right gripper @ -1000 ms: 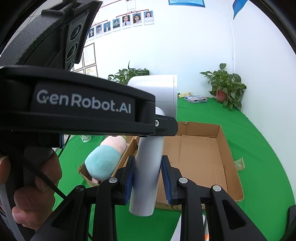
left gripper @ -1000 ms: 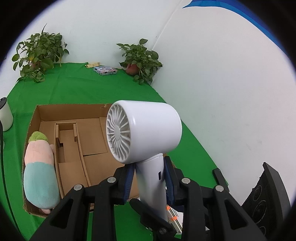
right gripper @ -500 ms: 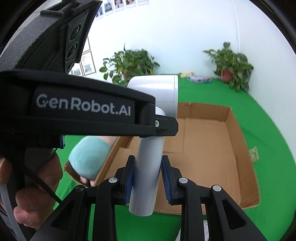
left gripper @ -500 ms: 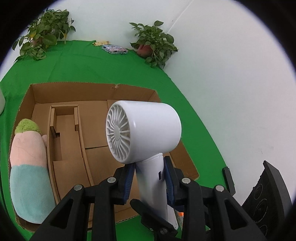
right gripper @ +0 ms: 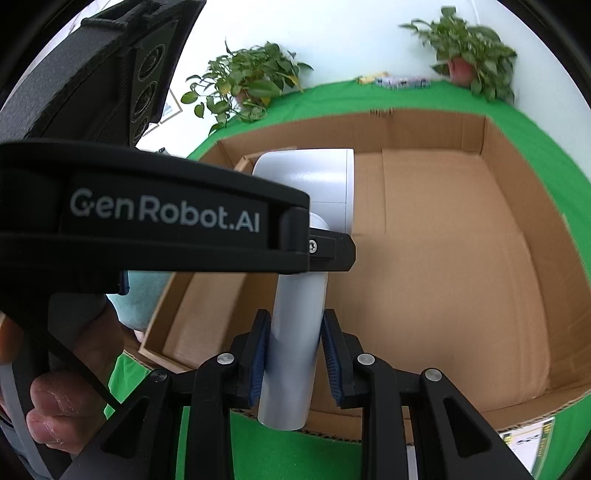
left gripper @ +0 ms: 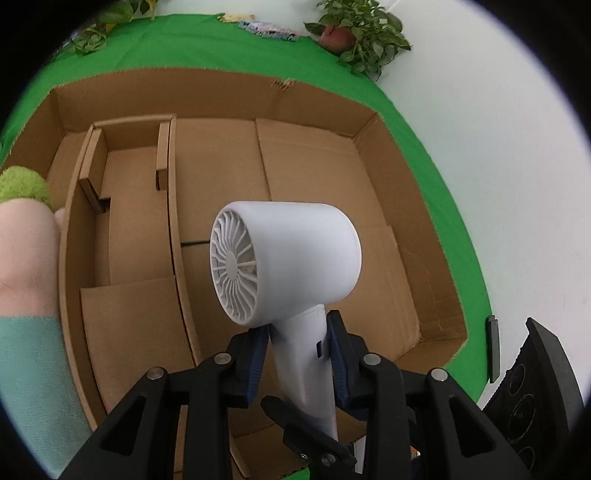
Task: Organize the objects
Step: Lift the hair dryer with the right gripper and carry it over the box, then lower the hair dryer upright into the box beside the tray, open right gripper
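A white hair dryer is held upright by its handle over an open cardboard box. My left gripper is shut on the handle just under the head. My right gripper is shut on the lower handle, below the left gripper's body, which crosses the right wrist view. The dryer's head hangs above the box's large right compartment. A pink, teal and green plush toy lies in the box's left compartment.
Cardboard dividers split the box into sections. The box sits on a green cloth by a white wall. Potted plants stand at the back, with small packets between them. A person's hand holds the left gripper.
Both grippers have carried the hair dryer forward and down over the box. The box now fills both views and the plush toy has slid to the left edge.
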Motion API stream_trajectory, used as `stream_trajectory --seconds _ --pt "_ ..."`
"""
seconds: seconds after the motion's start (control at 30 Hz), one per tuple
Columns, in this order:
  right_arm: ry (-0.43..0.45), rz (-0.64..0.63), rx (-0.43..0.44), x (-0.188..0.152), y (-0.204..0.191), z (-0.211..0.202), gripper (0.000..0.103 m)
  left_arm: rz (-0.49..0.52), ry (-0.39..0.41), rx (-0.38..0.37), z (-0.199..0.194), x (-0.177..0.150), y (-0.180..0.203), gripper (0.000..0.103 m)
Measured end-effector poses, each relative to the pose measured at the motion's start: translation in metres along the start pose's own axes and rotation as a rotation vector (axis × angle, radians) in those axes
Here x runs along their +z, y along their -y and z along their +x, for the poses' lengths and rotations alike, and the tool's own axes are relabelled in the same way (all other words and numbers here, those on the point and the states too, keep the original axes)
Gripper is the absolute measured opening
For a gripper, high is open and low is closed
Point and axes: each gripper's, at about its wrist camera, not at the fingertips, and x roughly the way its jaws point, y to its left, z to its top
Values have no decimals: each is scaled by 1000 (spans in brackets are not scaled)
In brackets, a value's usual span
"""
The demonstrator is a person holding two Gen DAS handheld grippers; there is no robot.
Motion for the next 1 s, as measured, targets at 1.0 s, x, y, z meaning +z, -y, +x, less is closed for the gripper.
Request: stream_trajectory --seconds 1.0 --pt "-133 86 54 21 26 41 21 -38 40 106 -39 -46 -40 31"
